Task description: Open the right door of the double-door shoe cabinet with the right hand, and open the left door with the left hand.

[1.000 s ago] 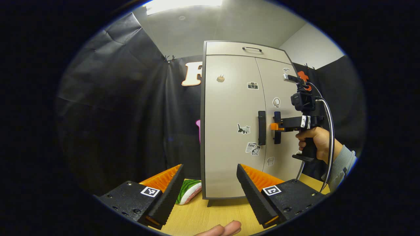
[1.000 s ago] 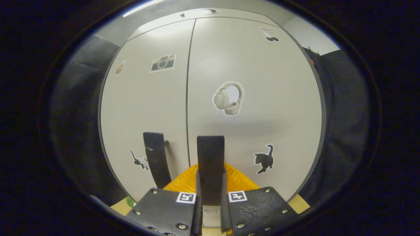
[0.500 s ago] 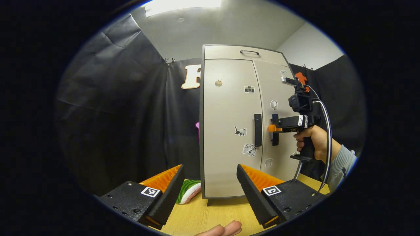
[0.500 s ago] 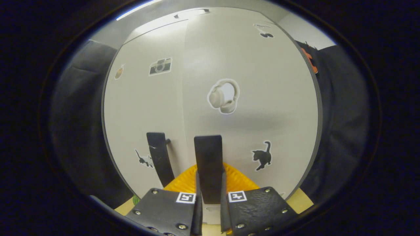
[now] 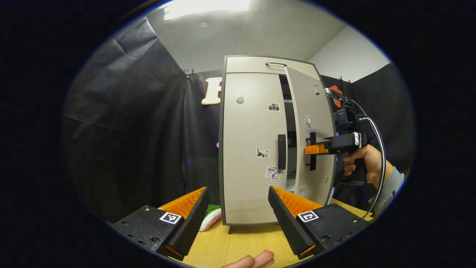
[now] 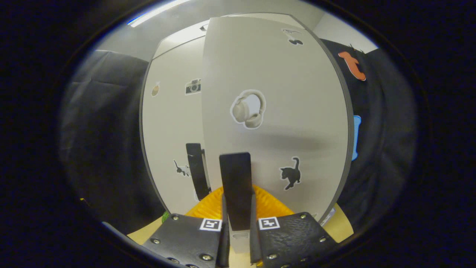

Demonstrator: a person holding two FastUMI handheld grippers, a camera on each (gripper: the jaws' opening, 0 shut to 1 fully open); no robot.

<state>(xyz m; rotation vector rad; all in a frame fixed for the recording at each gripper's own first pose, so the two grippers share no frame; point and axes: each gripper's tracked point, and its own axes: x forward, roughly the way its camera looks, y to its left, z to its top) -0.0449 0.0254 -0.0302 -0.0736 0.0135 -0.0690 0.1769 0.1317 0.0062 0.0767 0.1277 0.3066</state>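
Note:
The beige shoe cabinet (image 5: 245, 123) stands upright on the table. Its left door (image 5: 249, 149) is closed, its dark handle (image 5: 281, 152) untouched. The right door (image 5: 312, 111) hangs partly open, with a dark gap beside it. My right gripper (image 5: 311, 149), held by a hand (image 5: 366, 163), grips the right door handle (image 5: 312, 163). In the right gripper view that handle (image 6: 235, 186) stands between my right gripper's (image 6: 238, 208) fingers, which are shut on it; the left door handle (image 6: 196, 167) is behind to the left. My left gripper (image 5: 237, 193) is open, well short of the cabinet.
The wooden table (image 5: 241, 242) runs under the cabinet. A green and white soft thing (image 5: 211, 219) lies at the cabinet's left foot. A top drawer with a handle (image 5: 276, 64) sits above the doors. A fingertip (image 5: 253, 260) shows at the bottom edge.
The right door has swung from closed to partly open, pulled by my right gripper on its handle. My left gripper has drawn back slightly and stays open.

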